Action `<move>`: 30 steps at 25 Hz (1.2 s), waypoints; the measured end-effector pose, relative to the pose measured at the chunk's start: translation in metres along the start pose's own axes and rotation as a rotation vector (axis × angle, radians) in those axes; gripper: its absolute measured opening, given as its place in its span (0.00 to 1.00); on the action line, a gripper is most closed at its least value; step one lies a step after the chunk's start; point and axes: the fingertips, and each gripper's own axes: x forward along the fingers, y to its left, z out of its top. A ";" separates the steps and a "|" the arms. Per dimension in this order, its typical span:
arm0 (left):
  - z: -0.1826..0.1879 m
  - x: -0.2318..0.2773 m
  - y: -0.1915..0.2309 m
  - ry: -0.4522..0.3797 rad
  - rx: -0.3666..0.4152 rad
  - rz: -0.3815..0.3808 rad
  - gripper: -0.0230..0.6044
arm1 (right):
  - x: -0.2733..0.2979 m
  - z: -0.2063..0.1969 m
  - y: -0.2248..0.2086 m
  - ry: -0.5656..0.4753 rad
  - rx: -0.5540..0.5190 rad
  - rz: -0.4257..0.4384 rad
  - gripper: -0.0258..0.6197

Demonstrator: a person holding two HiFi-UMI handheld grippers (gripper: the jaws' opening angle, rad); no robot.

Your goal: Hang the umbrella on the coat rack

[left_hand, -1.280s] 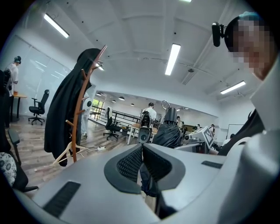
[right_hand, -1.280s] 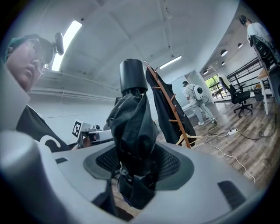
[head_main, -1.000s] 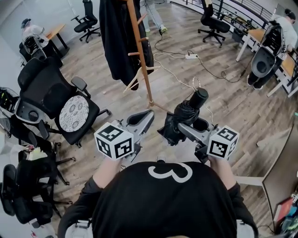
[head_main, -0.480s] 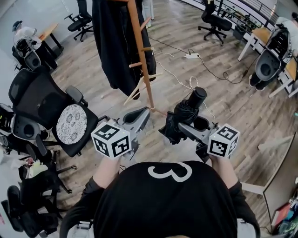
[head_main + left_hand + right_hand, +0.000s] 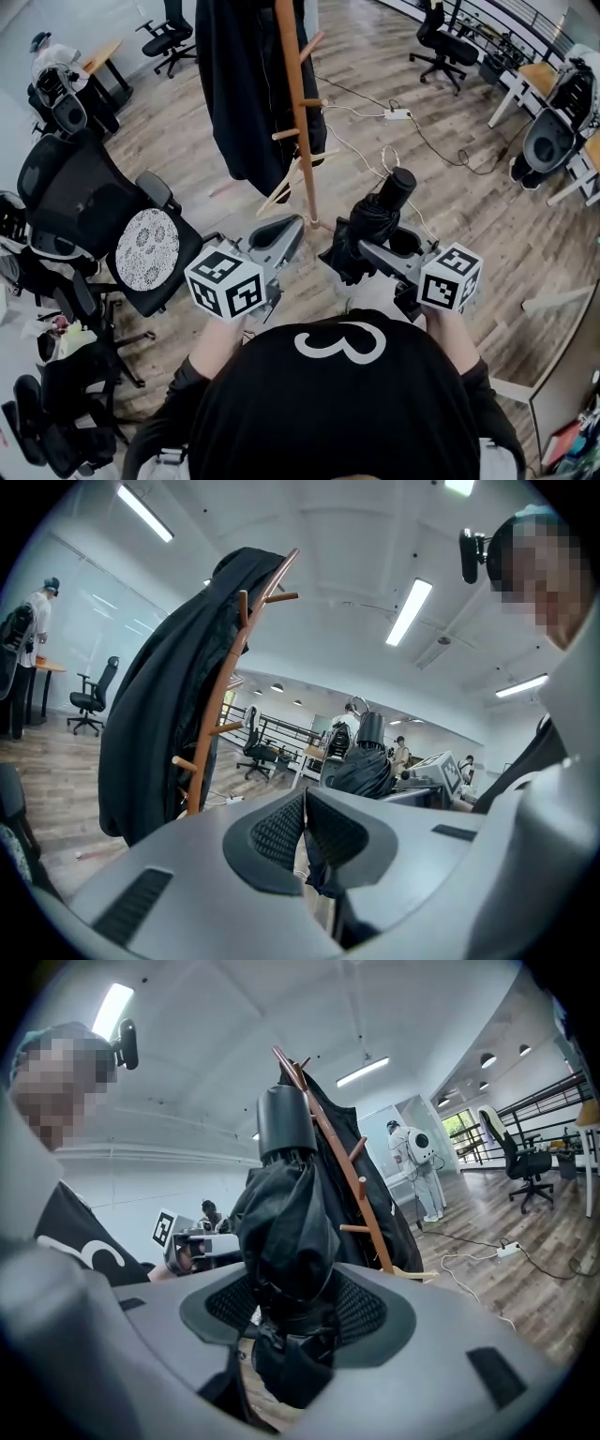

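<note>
A folded black umbrella point(image 5: 370, 229) with a black handle and a thin wrist loop point(image 5: 390, 161) is held by my right gripper point(image 5: 367, 251), whose jaws are shut on its bunched fabric point(image 5: 286, 1232). The handle end point(image 5: 283, 1119) points up and away from me. My left gripper point(image 5: 286, 234) sits beside it to the left, jaws shut with nothing between them point(image 5: 304, 829). The wooden coat rack point(image 5: 298, 108) stands just ahead, a black coat point(image 5: 239, 84) hanging on its left side and bare pegs point(image 5: 311, 103) showing on its right. In the left gripper view the umbrella point(image 5: 361, 766) shows to the right of the rack point(image 5: 214, 726).
A black office chair with a patterned cushion point(image 5: 148, 246) stands to the left, more chairs behind it. A white cable and power strip point(image 5: 398, 114) lie on the wooden floor beyond the rack. Desks and chairs point(image 5: 553, 131) line the far right. People stand far off.
The coat rack has come slightly closer and shifted right in the head view as I stepped toward it. Both grippers keep the same pose, and the umbrella stays gripped.
</note>
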 end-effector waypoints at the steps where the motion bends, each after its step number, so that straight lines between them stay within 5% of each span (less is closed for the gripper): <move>1: 0.001 0.001 0.001 -0.003 -0.001 0.004 0.07 | 0.003 0.002 -0.002 0.001 -0.002 0.004 0.43; 30: 0.034 0.057 0.123 -0.002 -0.092 0.182 0.07 | 0.131 0.038 -0.114 0.130 -0.002 0.127 0.43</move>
